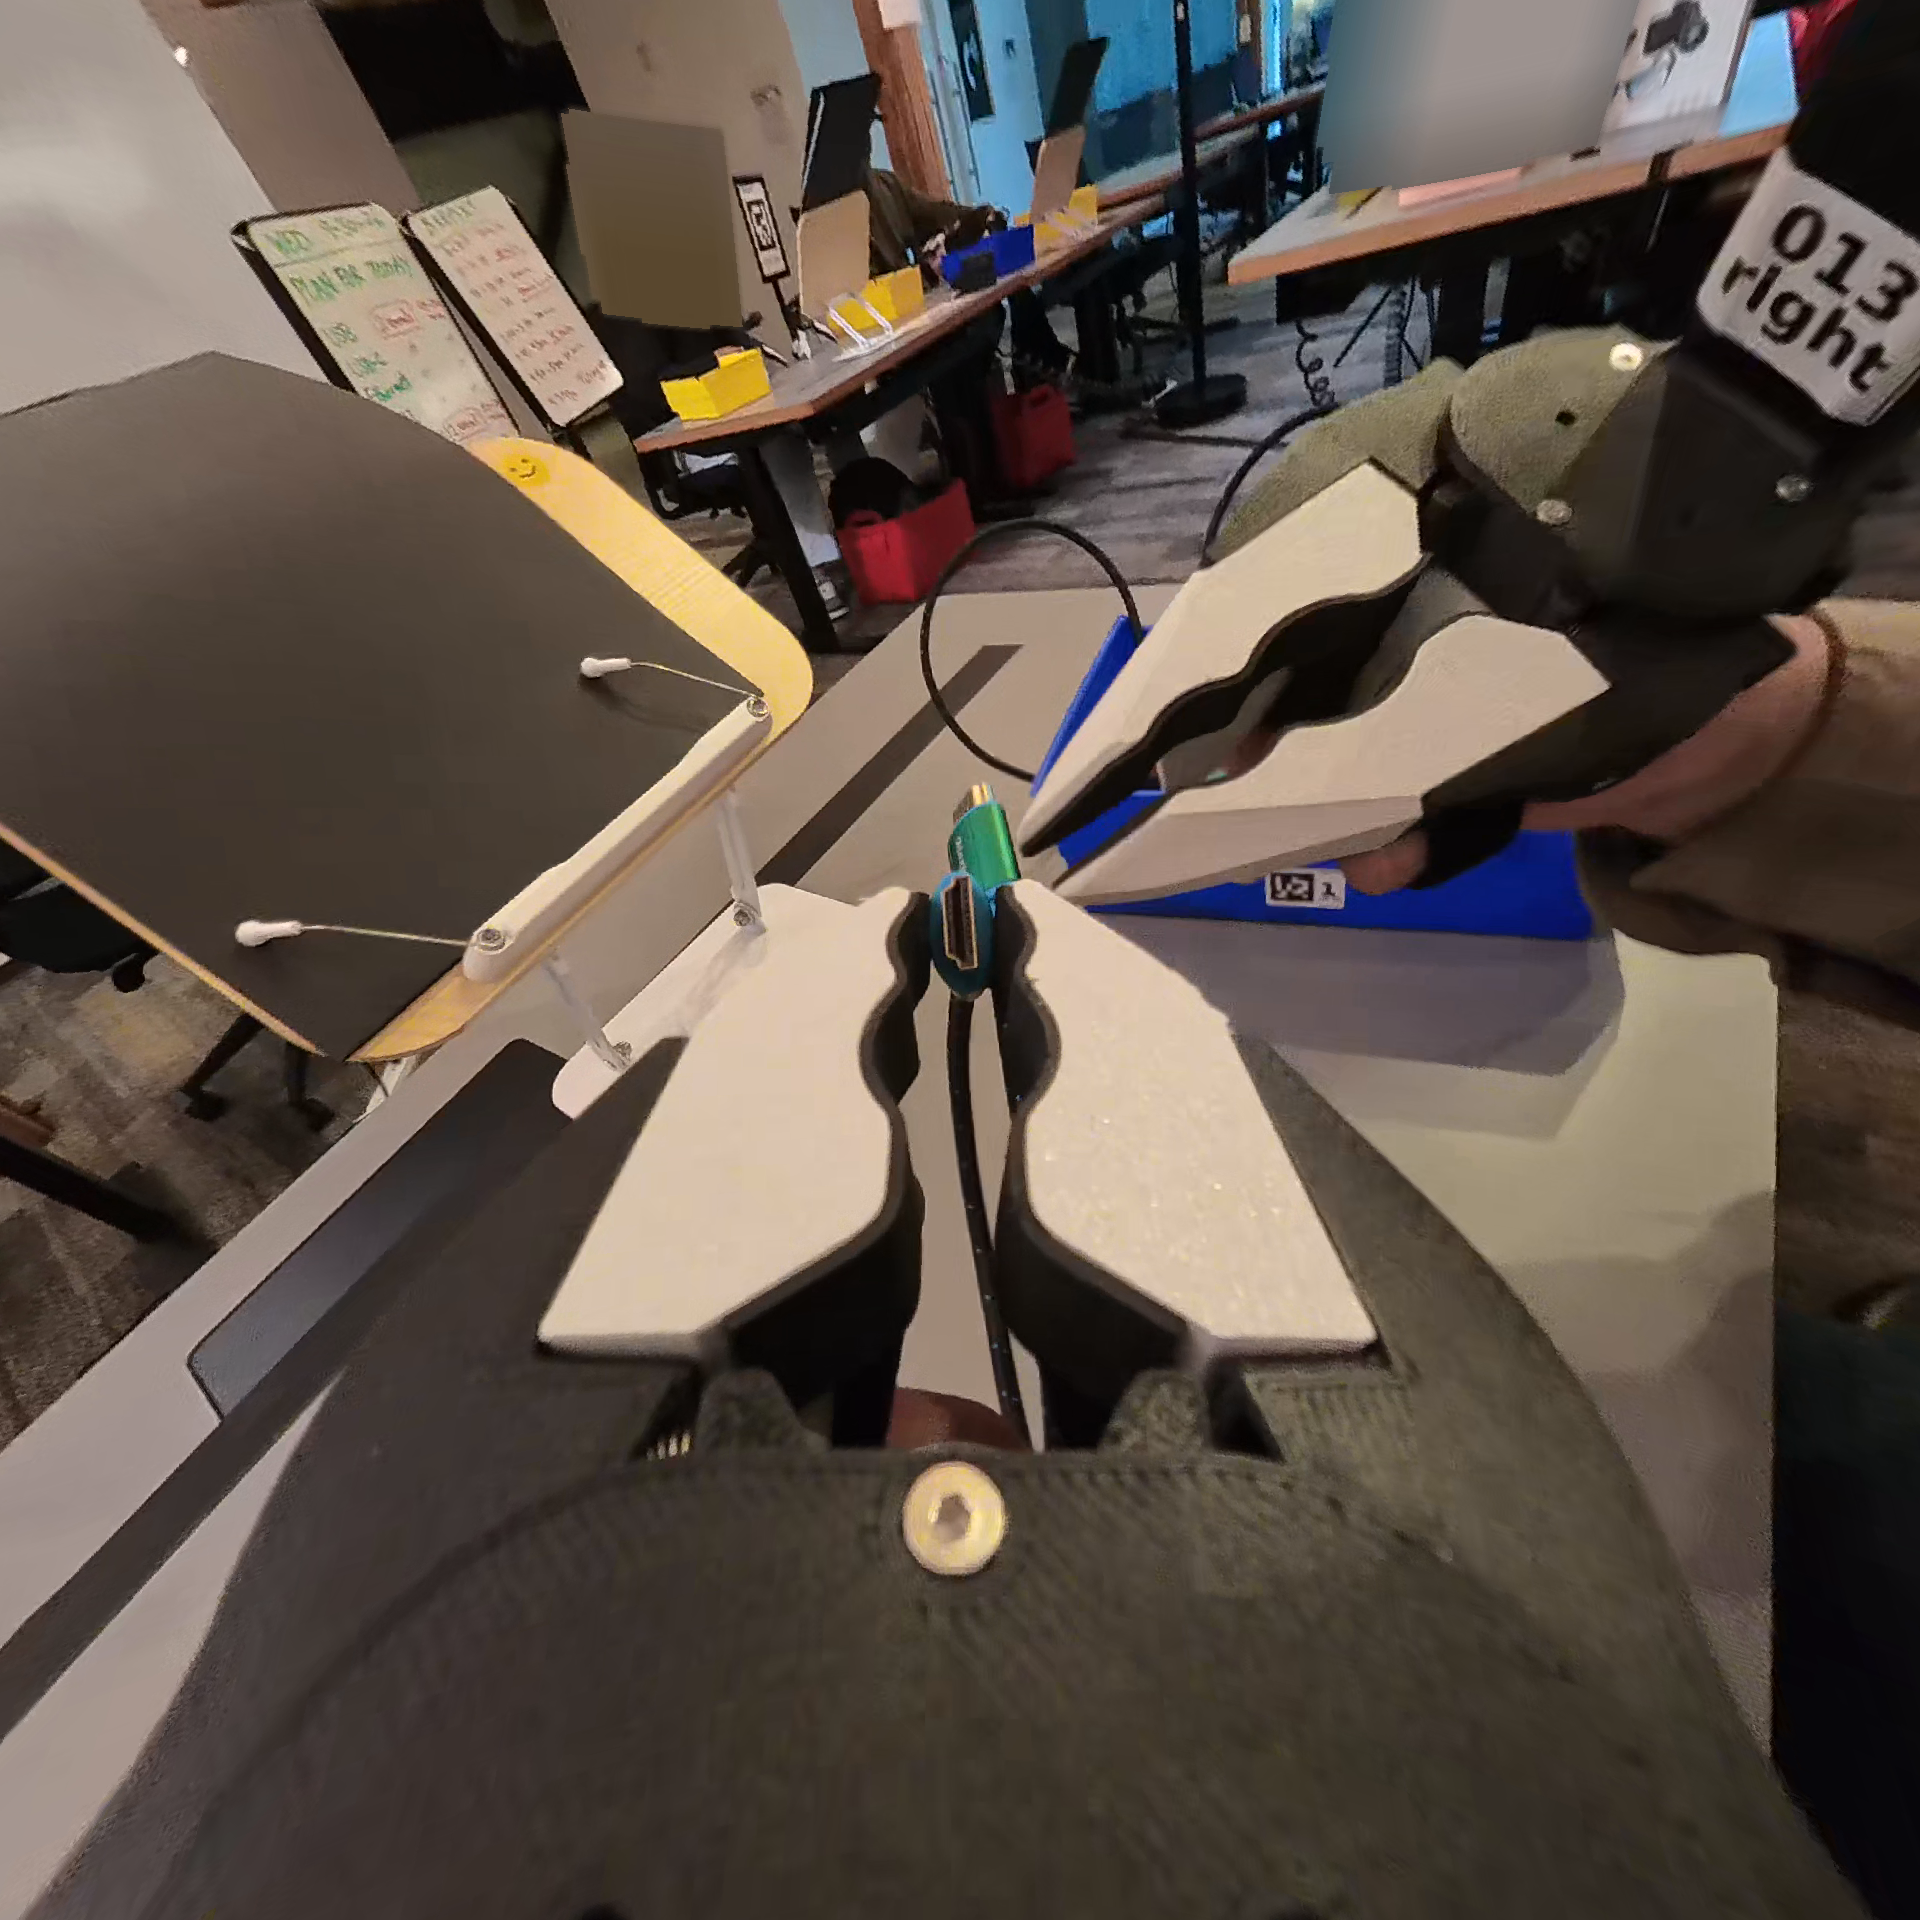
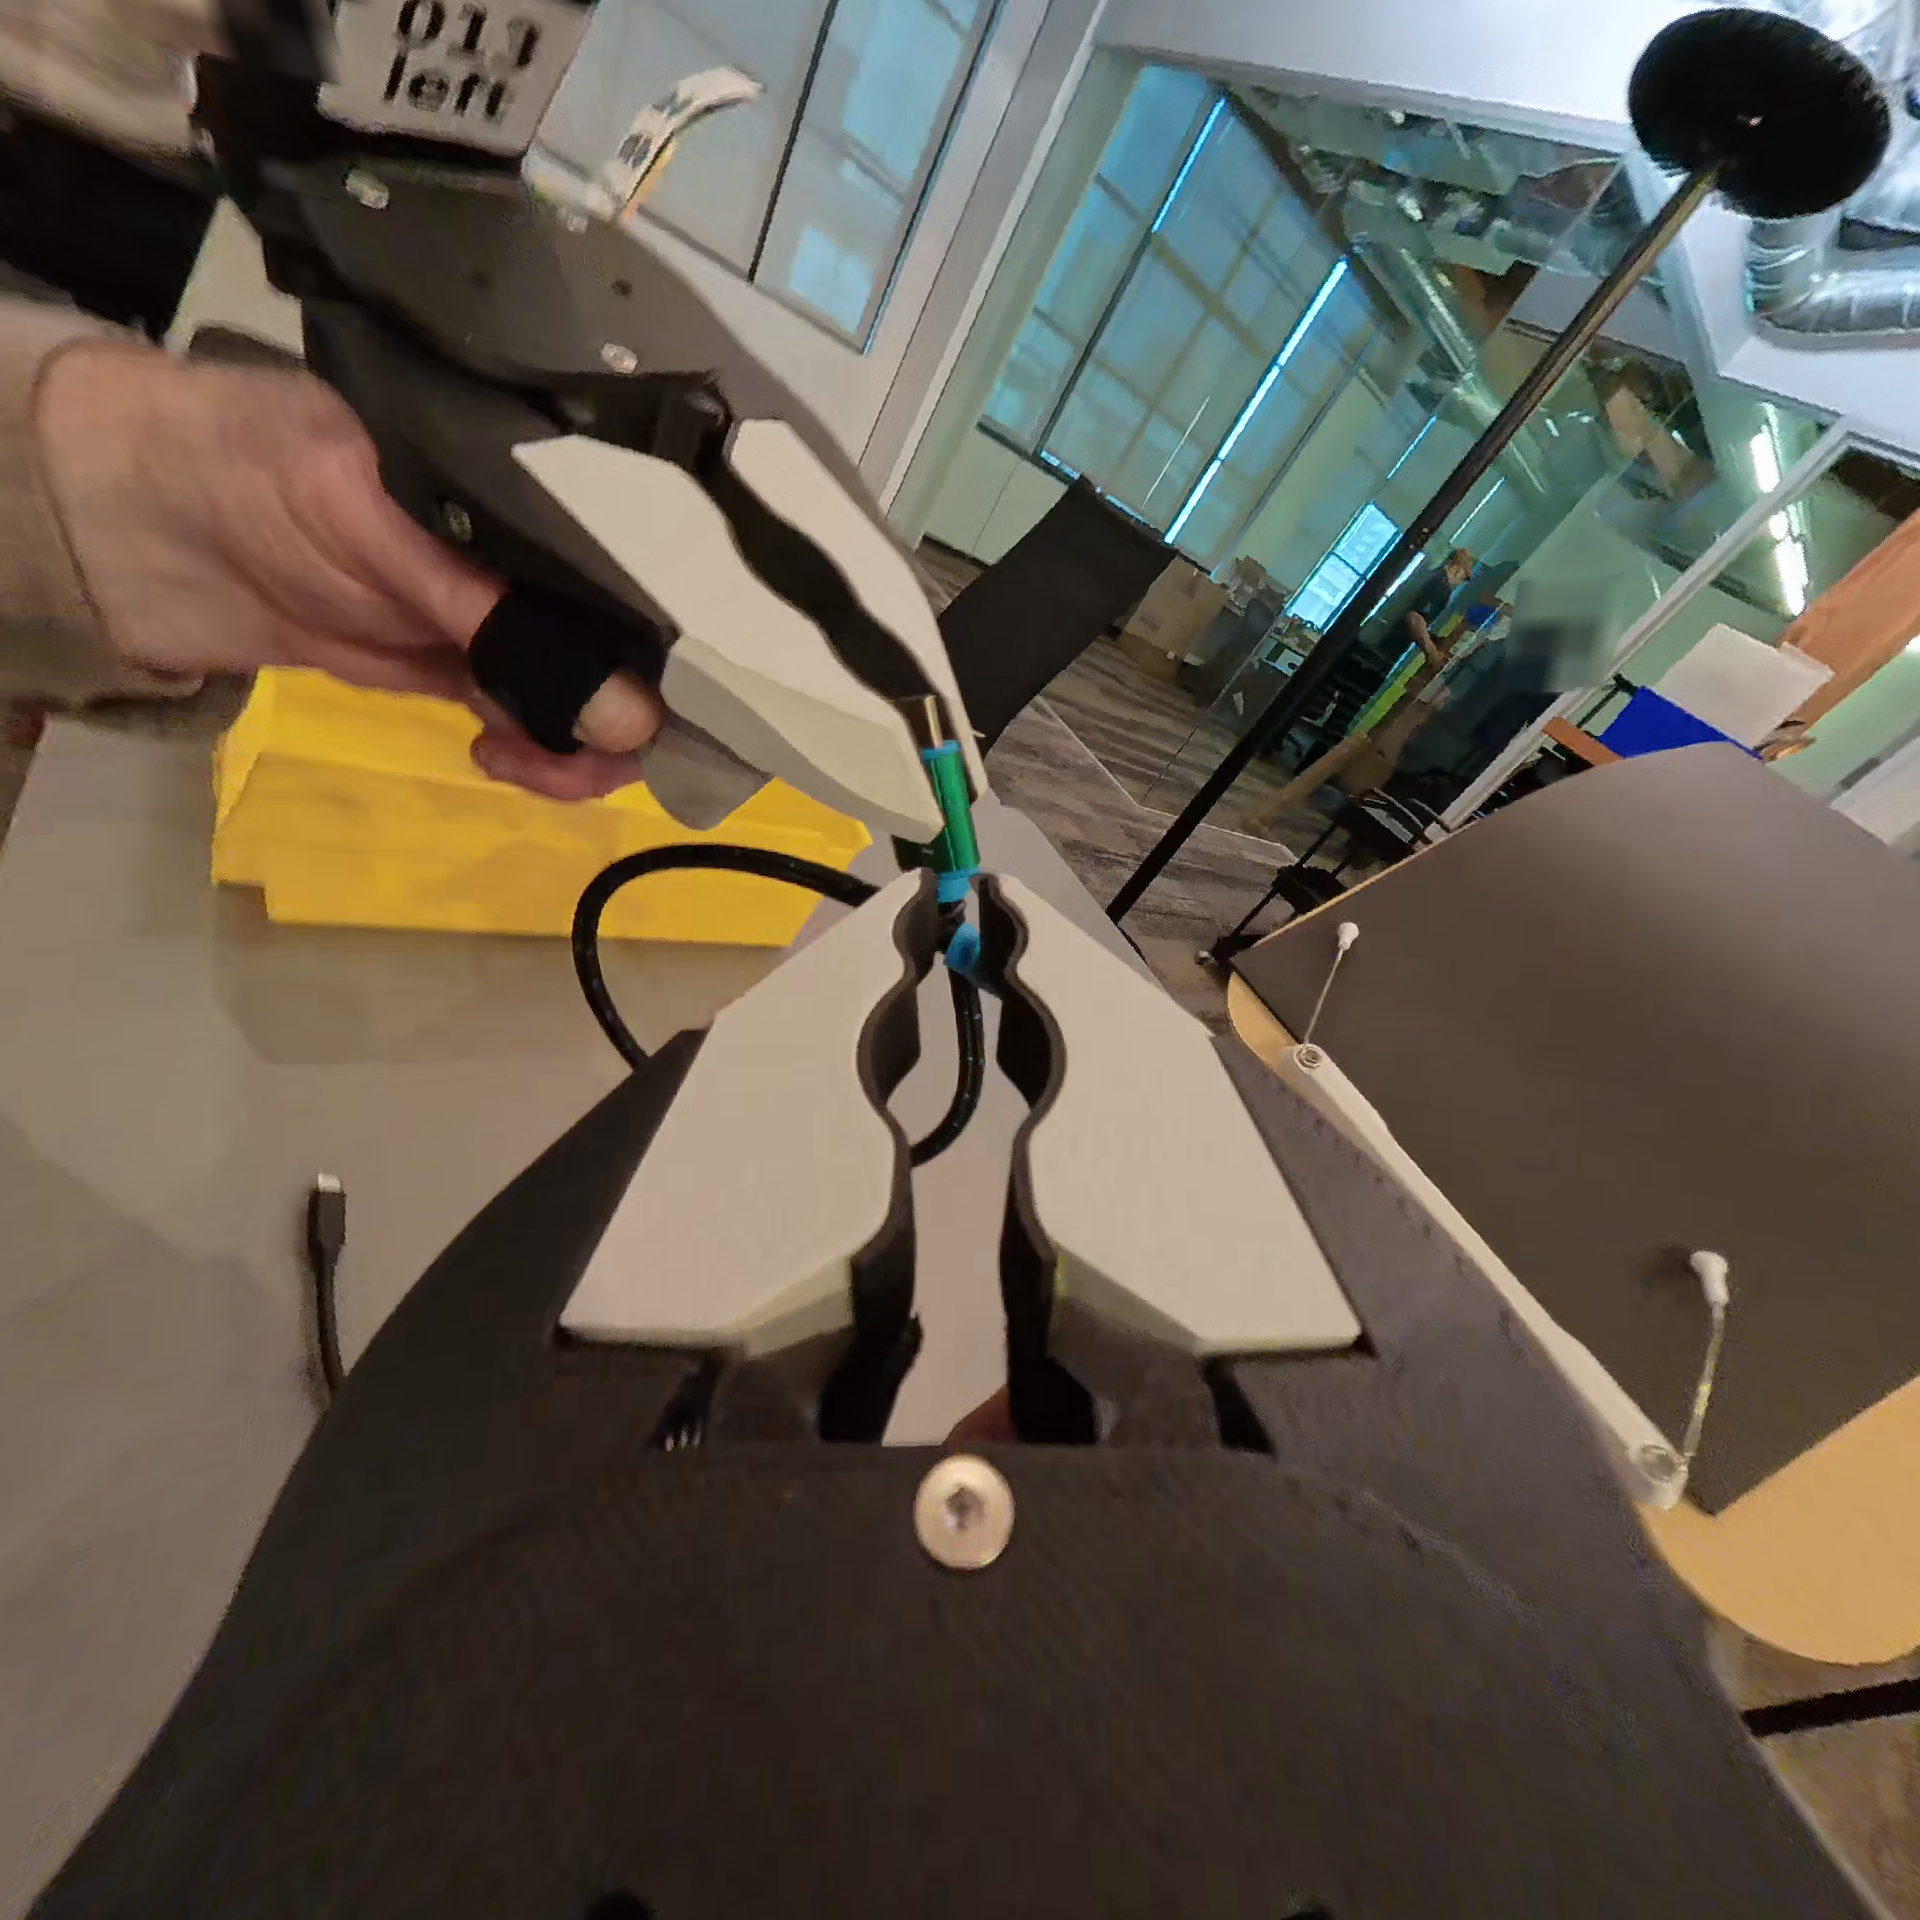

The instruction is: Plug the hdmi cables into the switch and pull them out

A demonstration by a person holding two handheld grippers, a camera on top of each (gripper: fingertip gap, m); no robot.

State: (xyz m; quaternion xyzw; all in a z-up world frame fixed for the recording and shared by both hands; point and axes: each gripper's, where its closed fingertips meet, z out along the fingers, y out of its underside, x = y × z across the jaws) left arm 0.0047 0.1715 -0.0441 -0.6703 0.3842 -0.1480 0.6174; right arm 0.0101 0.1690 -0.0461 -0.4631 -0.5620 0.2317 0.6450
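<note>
**Both grippers on the HDMI cable and green adapter, above the table**

Left gripper (image 1: 961,925): jaws narrow, fingertips pinched on a blue-collared HDMI plug (image 1: 958,928) whose open metal face looks back at the left wrist camera. Its black braided cable (image 1: 977,1174) runs back down the slot between the fingers toward the gripper body.

Just past the left fingertips a green metallic adapter (image 1: 984,842) stands nearly upright, touching or just beside the plug; whether the two are mated cannot be told.

Right gripper (image 2: 958,914): jaws narrow, tips closed around the cable at its blue strain relief (image 2: 961,948), directly under the green adapter (image 2: 954,821). The cable (image 2: 613,935) loops out to the left over the table and back between the fingers. In the left wrist view the right gripper (image 1: 1049,852) comes in from the right, its tips just beside the adapter. In the right wrist view the left gripper (image 2: 940,774) comes in from the upper left, its tips over the adapter's upper end, a hand (image 2: 260,540) on its handle.

Surroundings: grey table (image 1: 1455,1039). Blue bin (image 1: 1351,883) under and behind the right gripper; yellow bin (image 2: 499,821) behind the left gripper. A loose black cable end (image 2: 327,1236) lies on the table to the left in the right wrist view. A tilted dark board (image 1: 312,644) with a white bar and wire clips stands near the table edge, on the left in the left wrist view; open tabletop lies between it and the grippers.
</note>
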